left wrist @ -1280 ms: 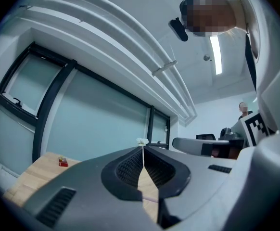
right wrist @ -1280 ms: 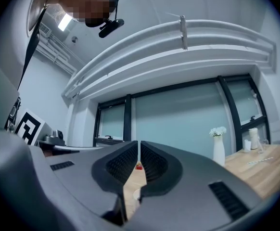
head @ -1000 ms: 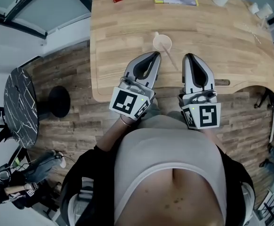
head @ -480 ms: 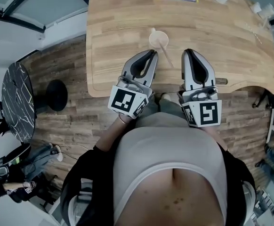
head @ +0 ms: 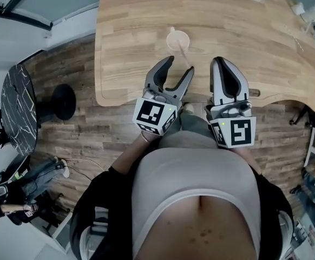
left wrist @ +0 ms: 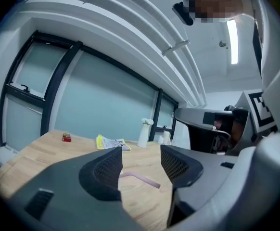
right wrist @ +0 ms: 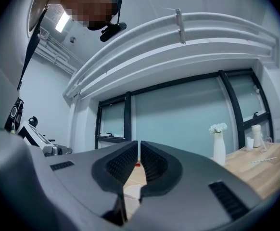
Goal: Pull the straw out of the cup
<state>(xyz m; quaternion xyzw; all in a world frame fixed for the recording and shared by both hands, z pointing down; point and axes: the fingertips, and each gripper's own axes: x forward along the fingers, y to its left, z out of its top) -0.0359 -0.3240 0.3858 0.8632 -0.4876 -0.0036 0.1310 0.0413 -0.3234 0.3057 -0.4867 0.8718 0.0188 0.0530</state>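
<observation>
The left gripper is just opening its jaws, the straw sitting between them untouched. The right gripper is sitting closed, holding nothing.

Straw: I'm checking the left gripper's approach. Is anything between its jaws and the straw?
Nothing visible does. The left gripper has just been opening its jaws, with nothing between them yet; the straw is just ahead above the table, leaning from the cup.
</observation>
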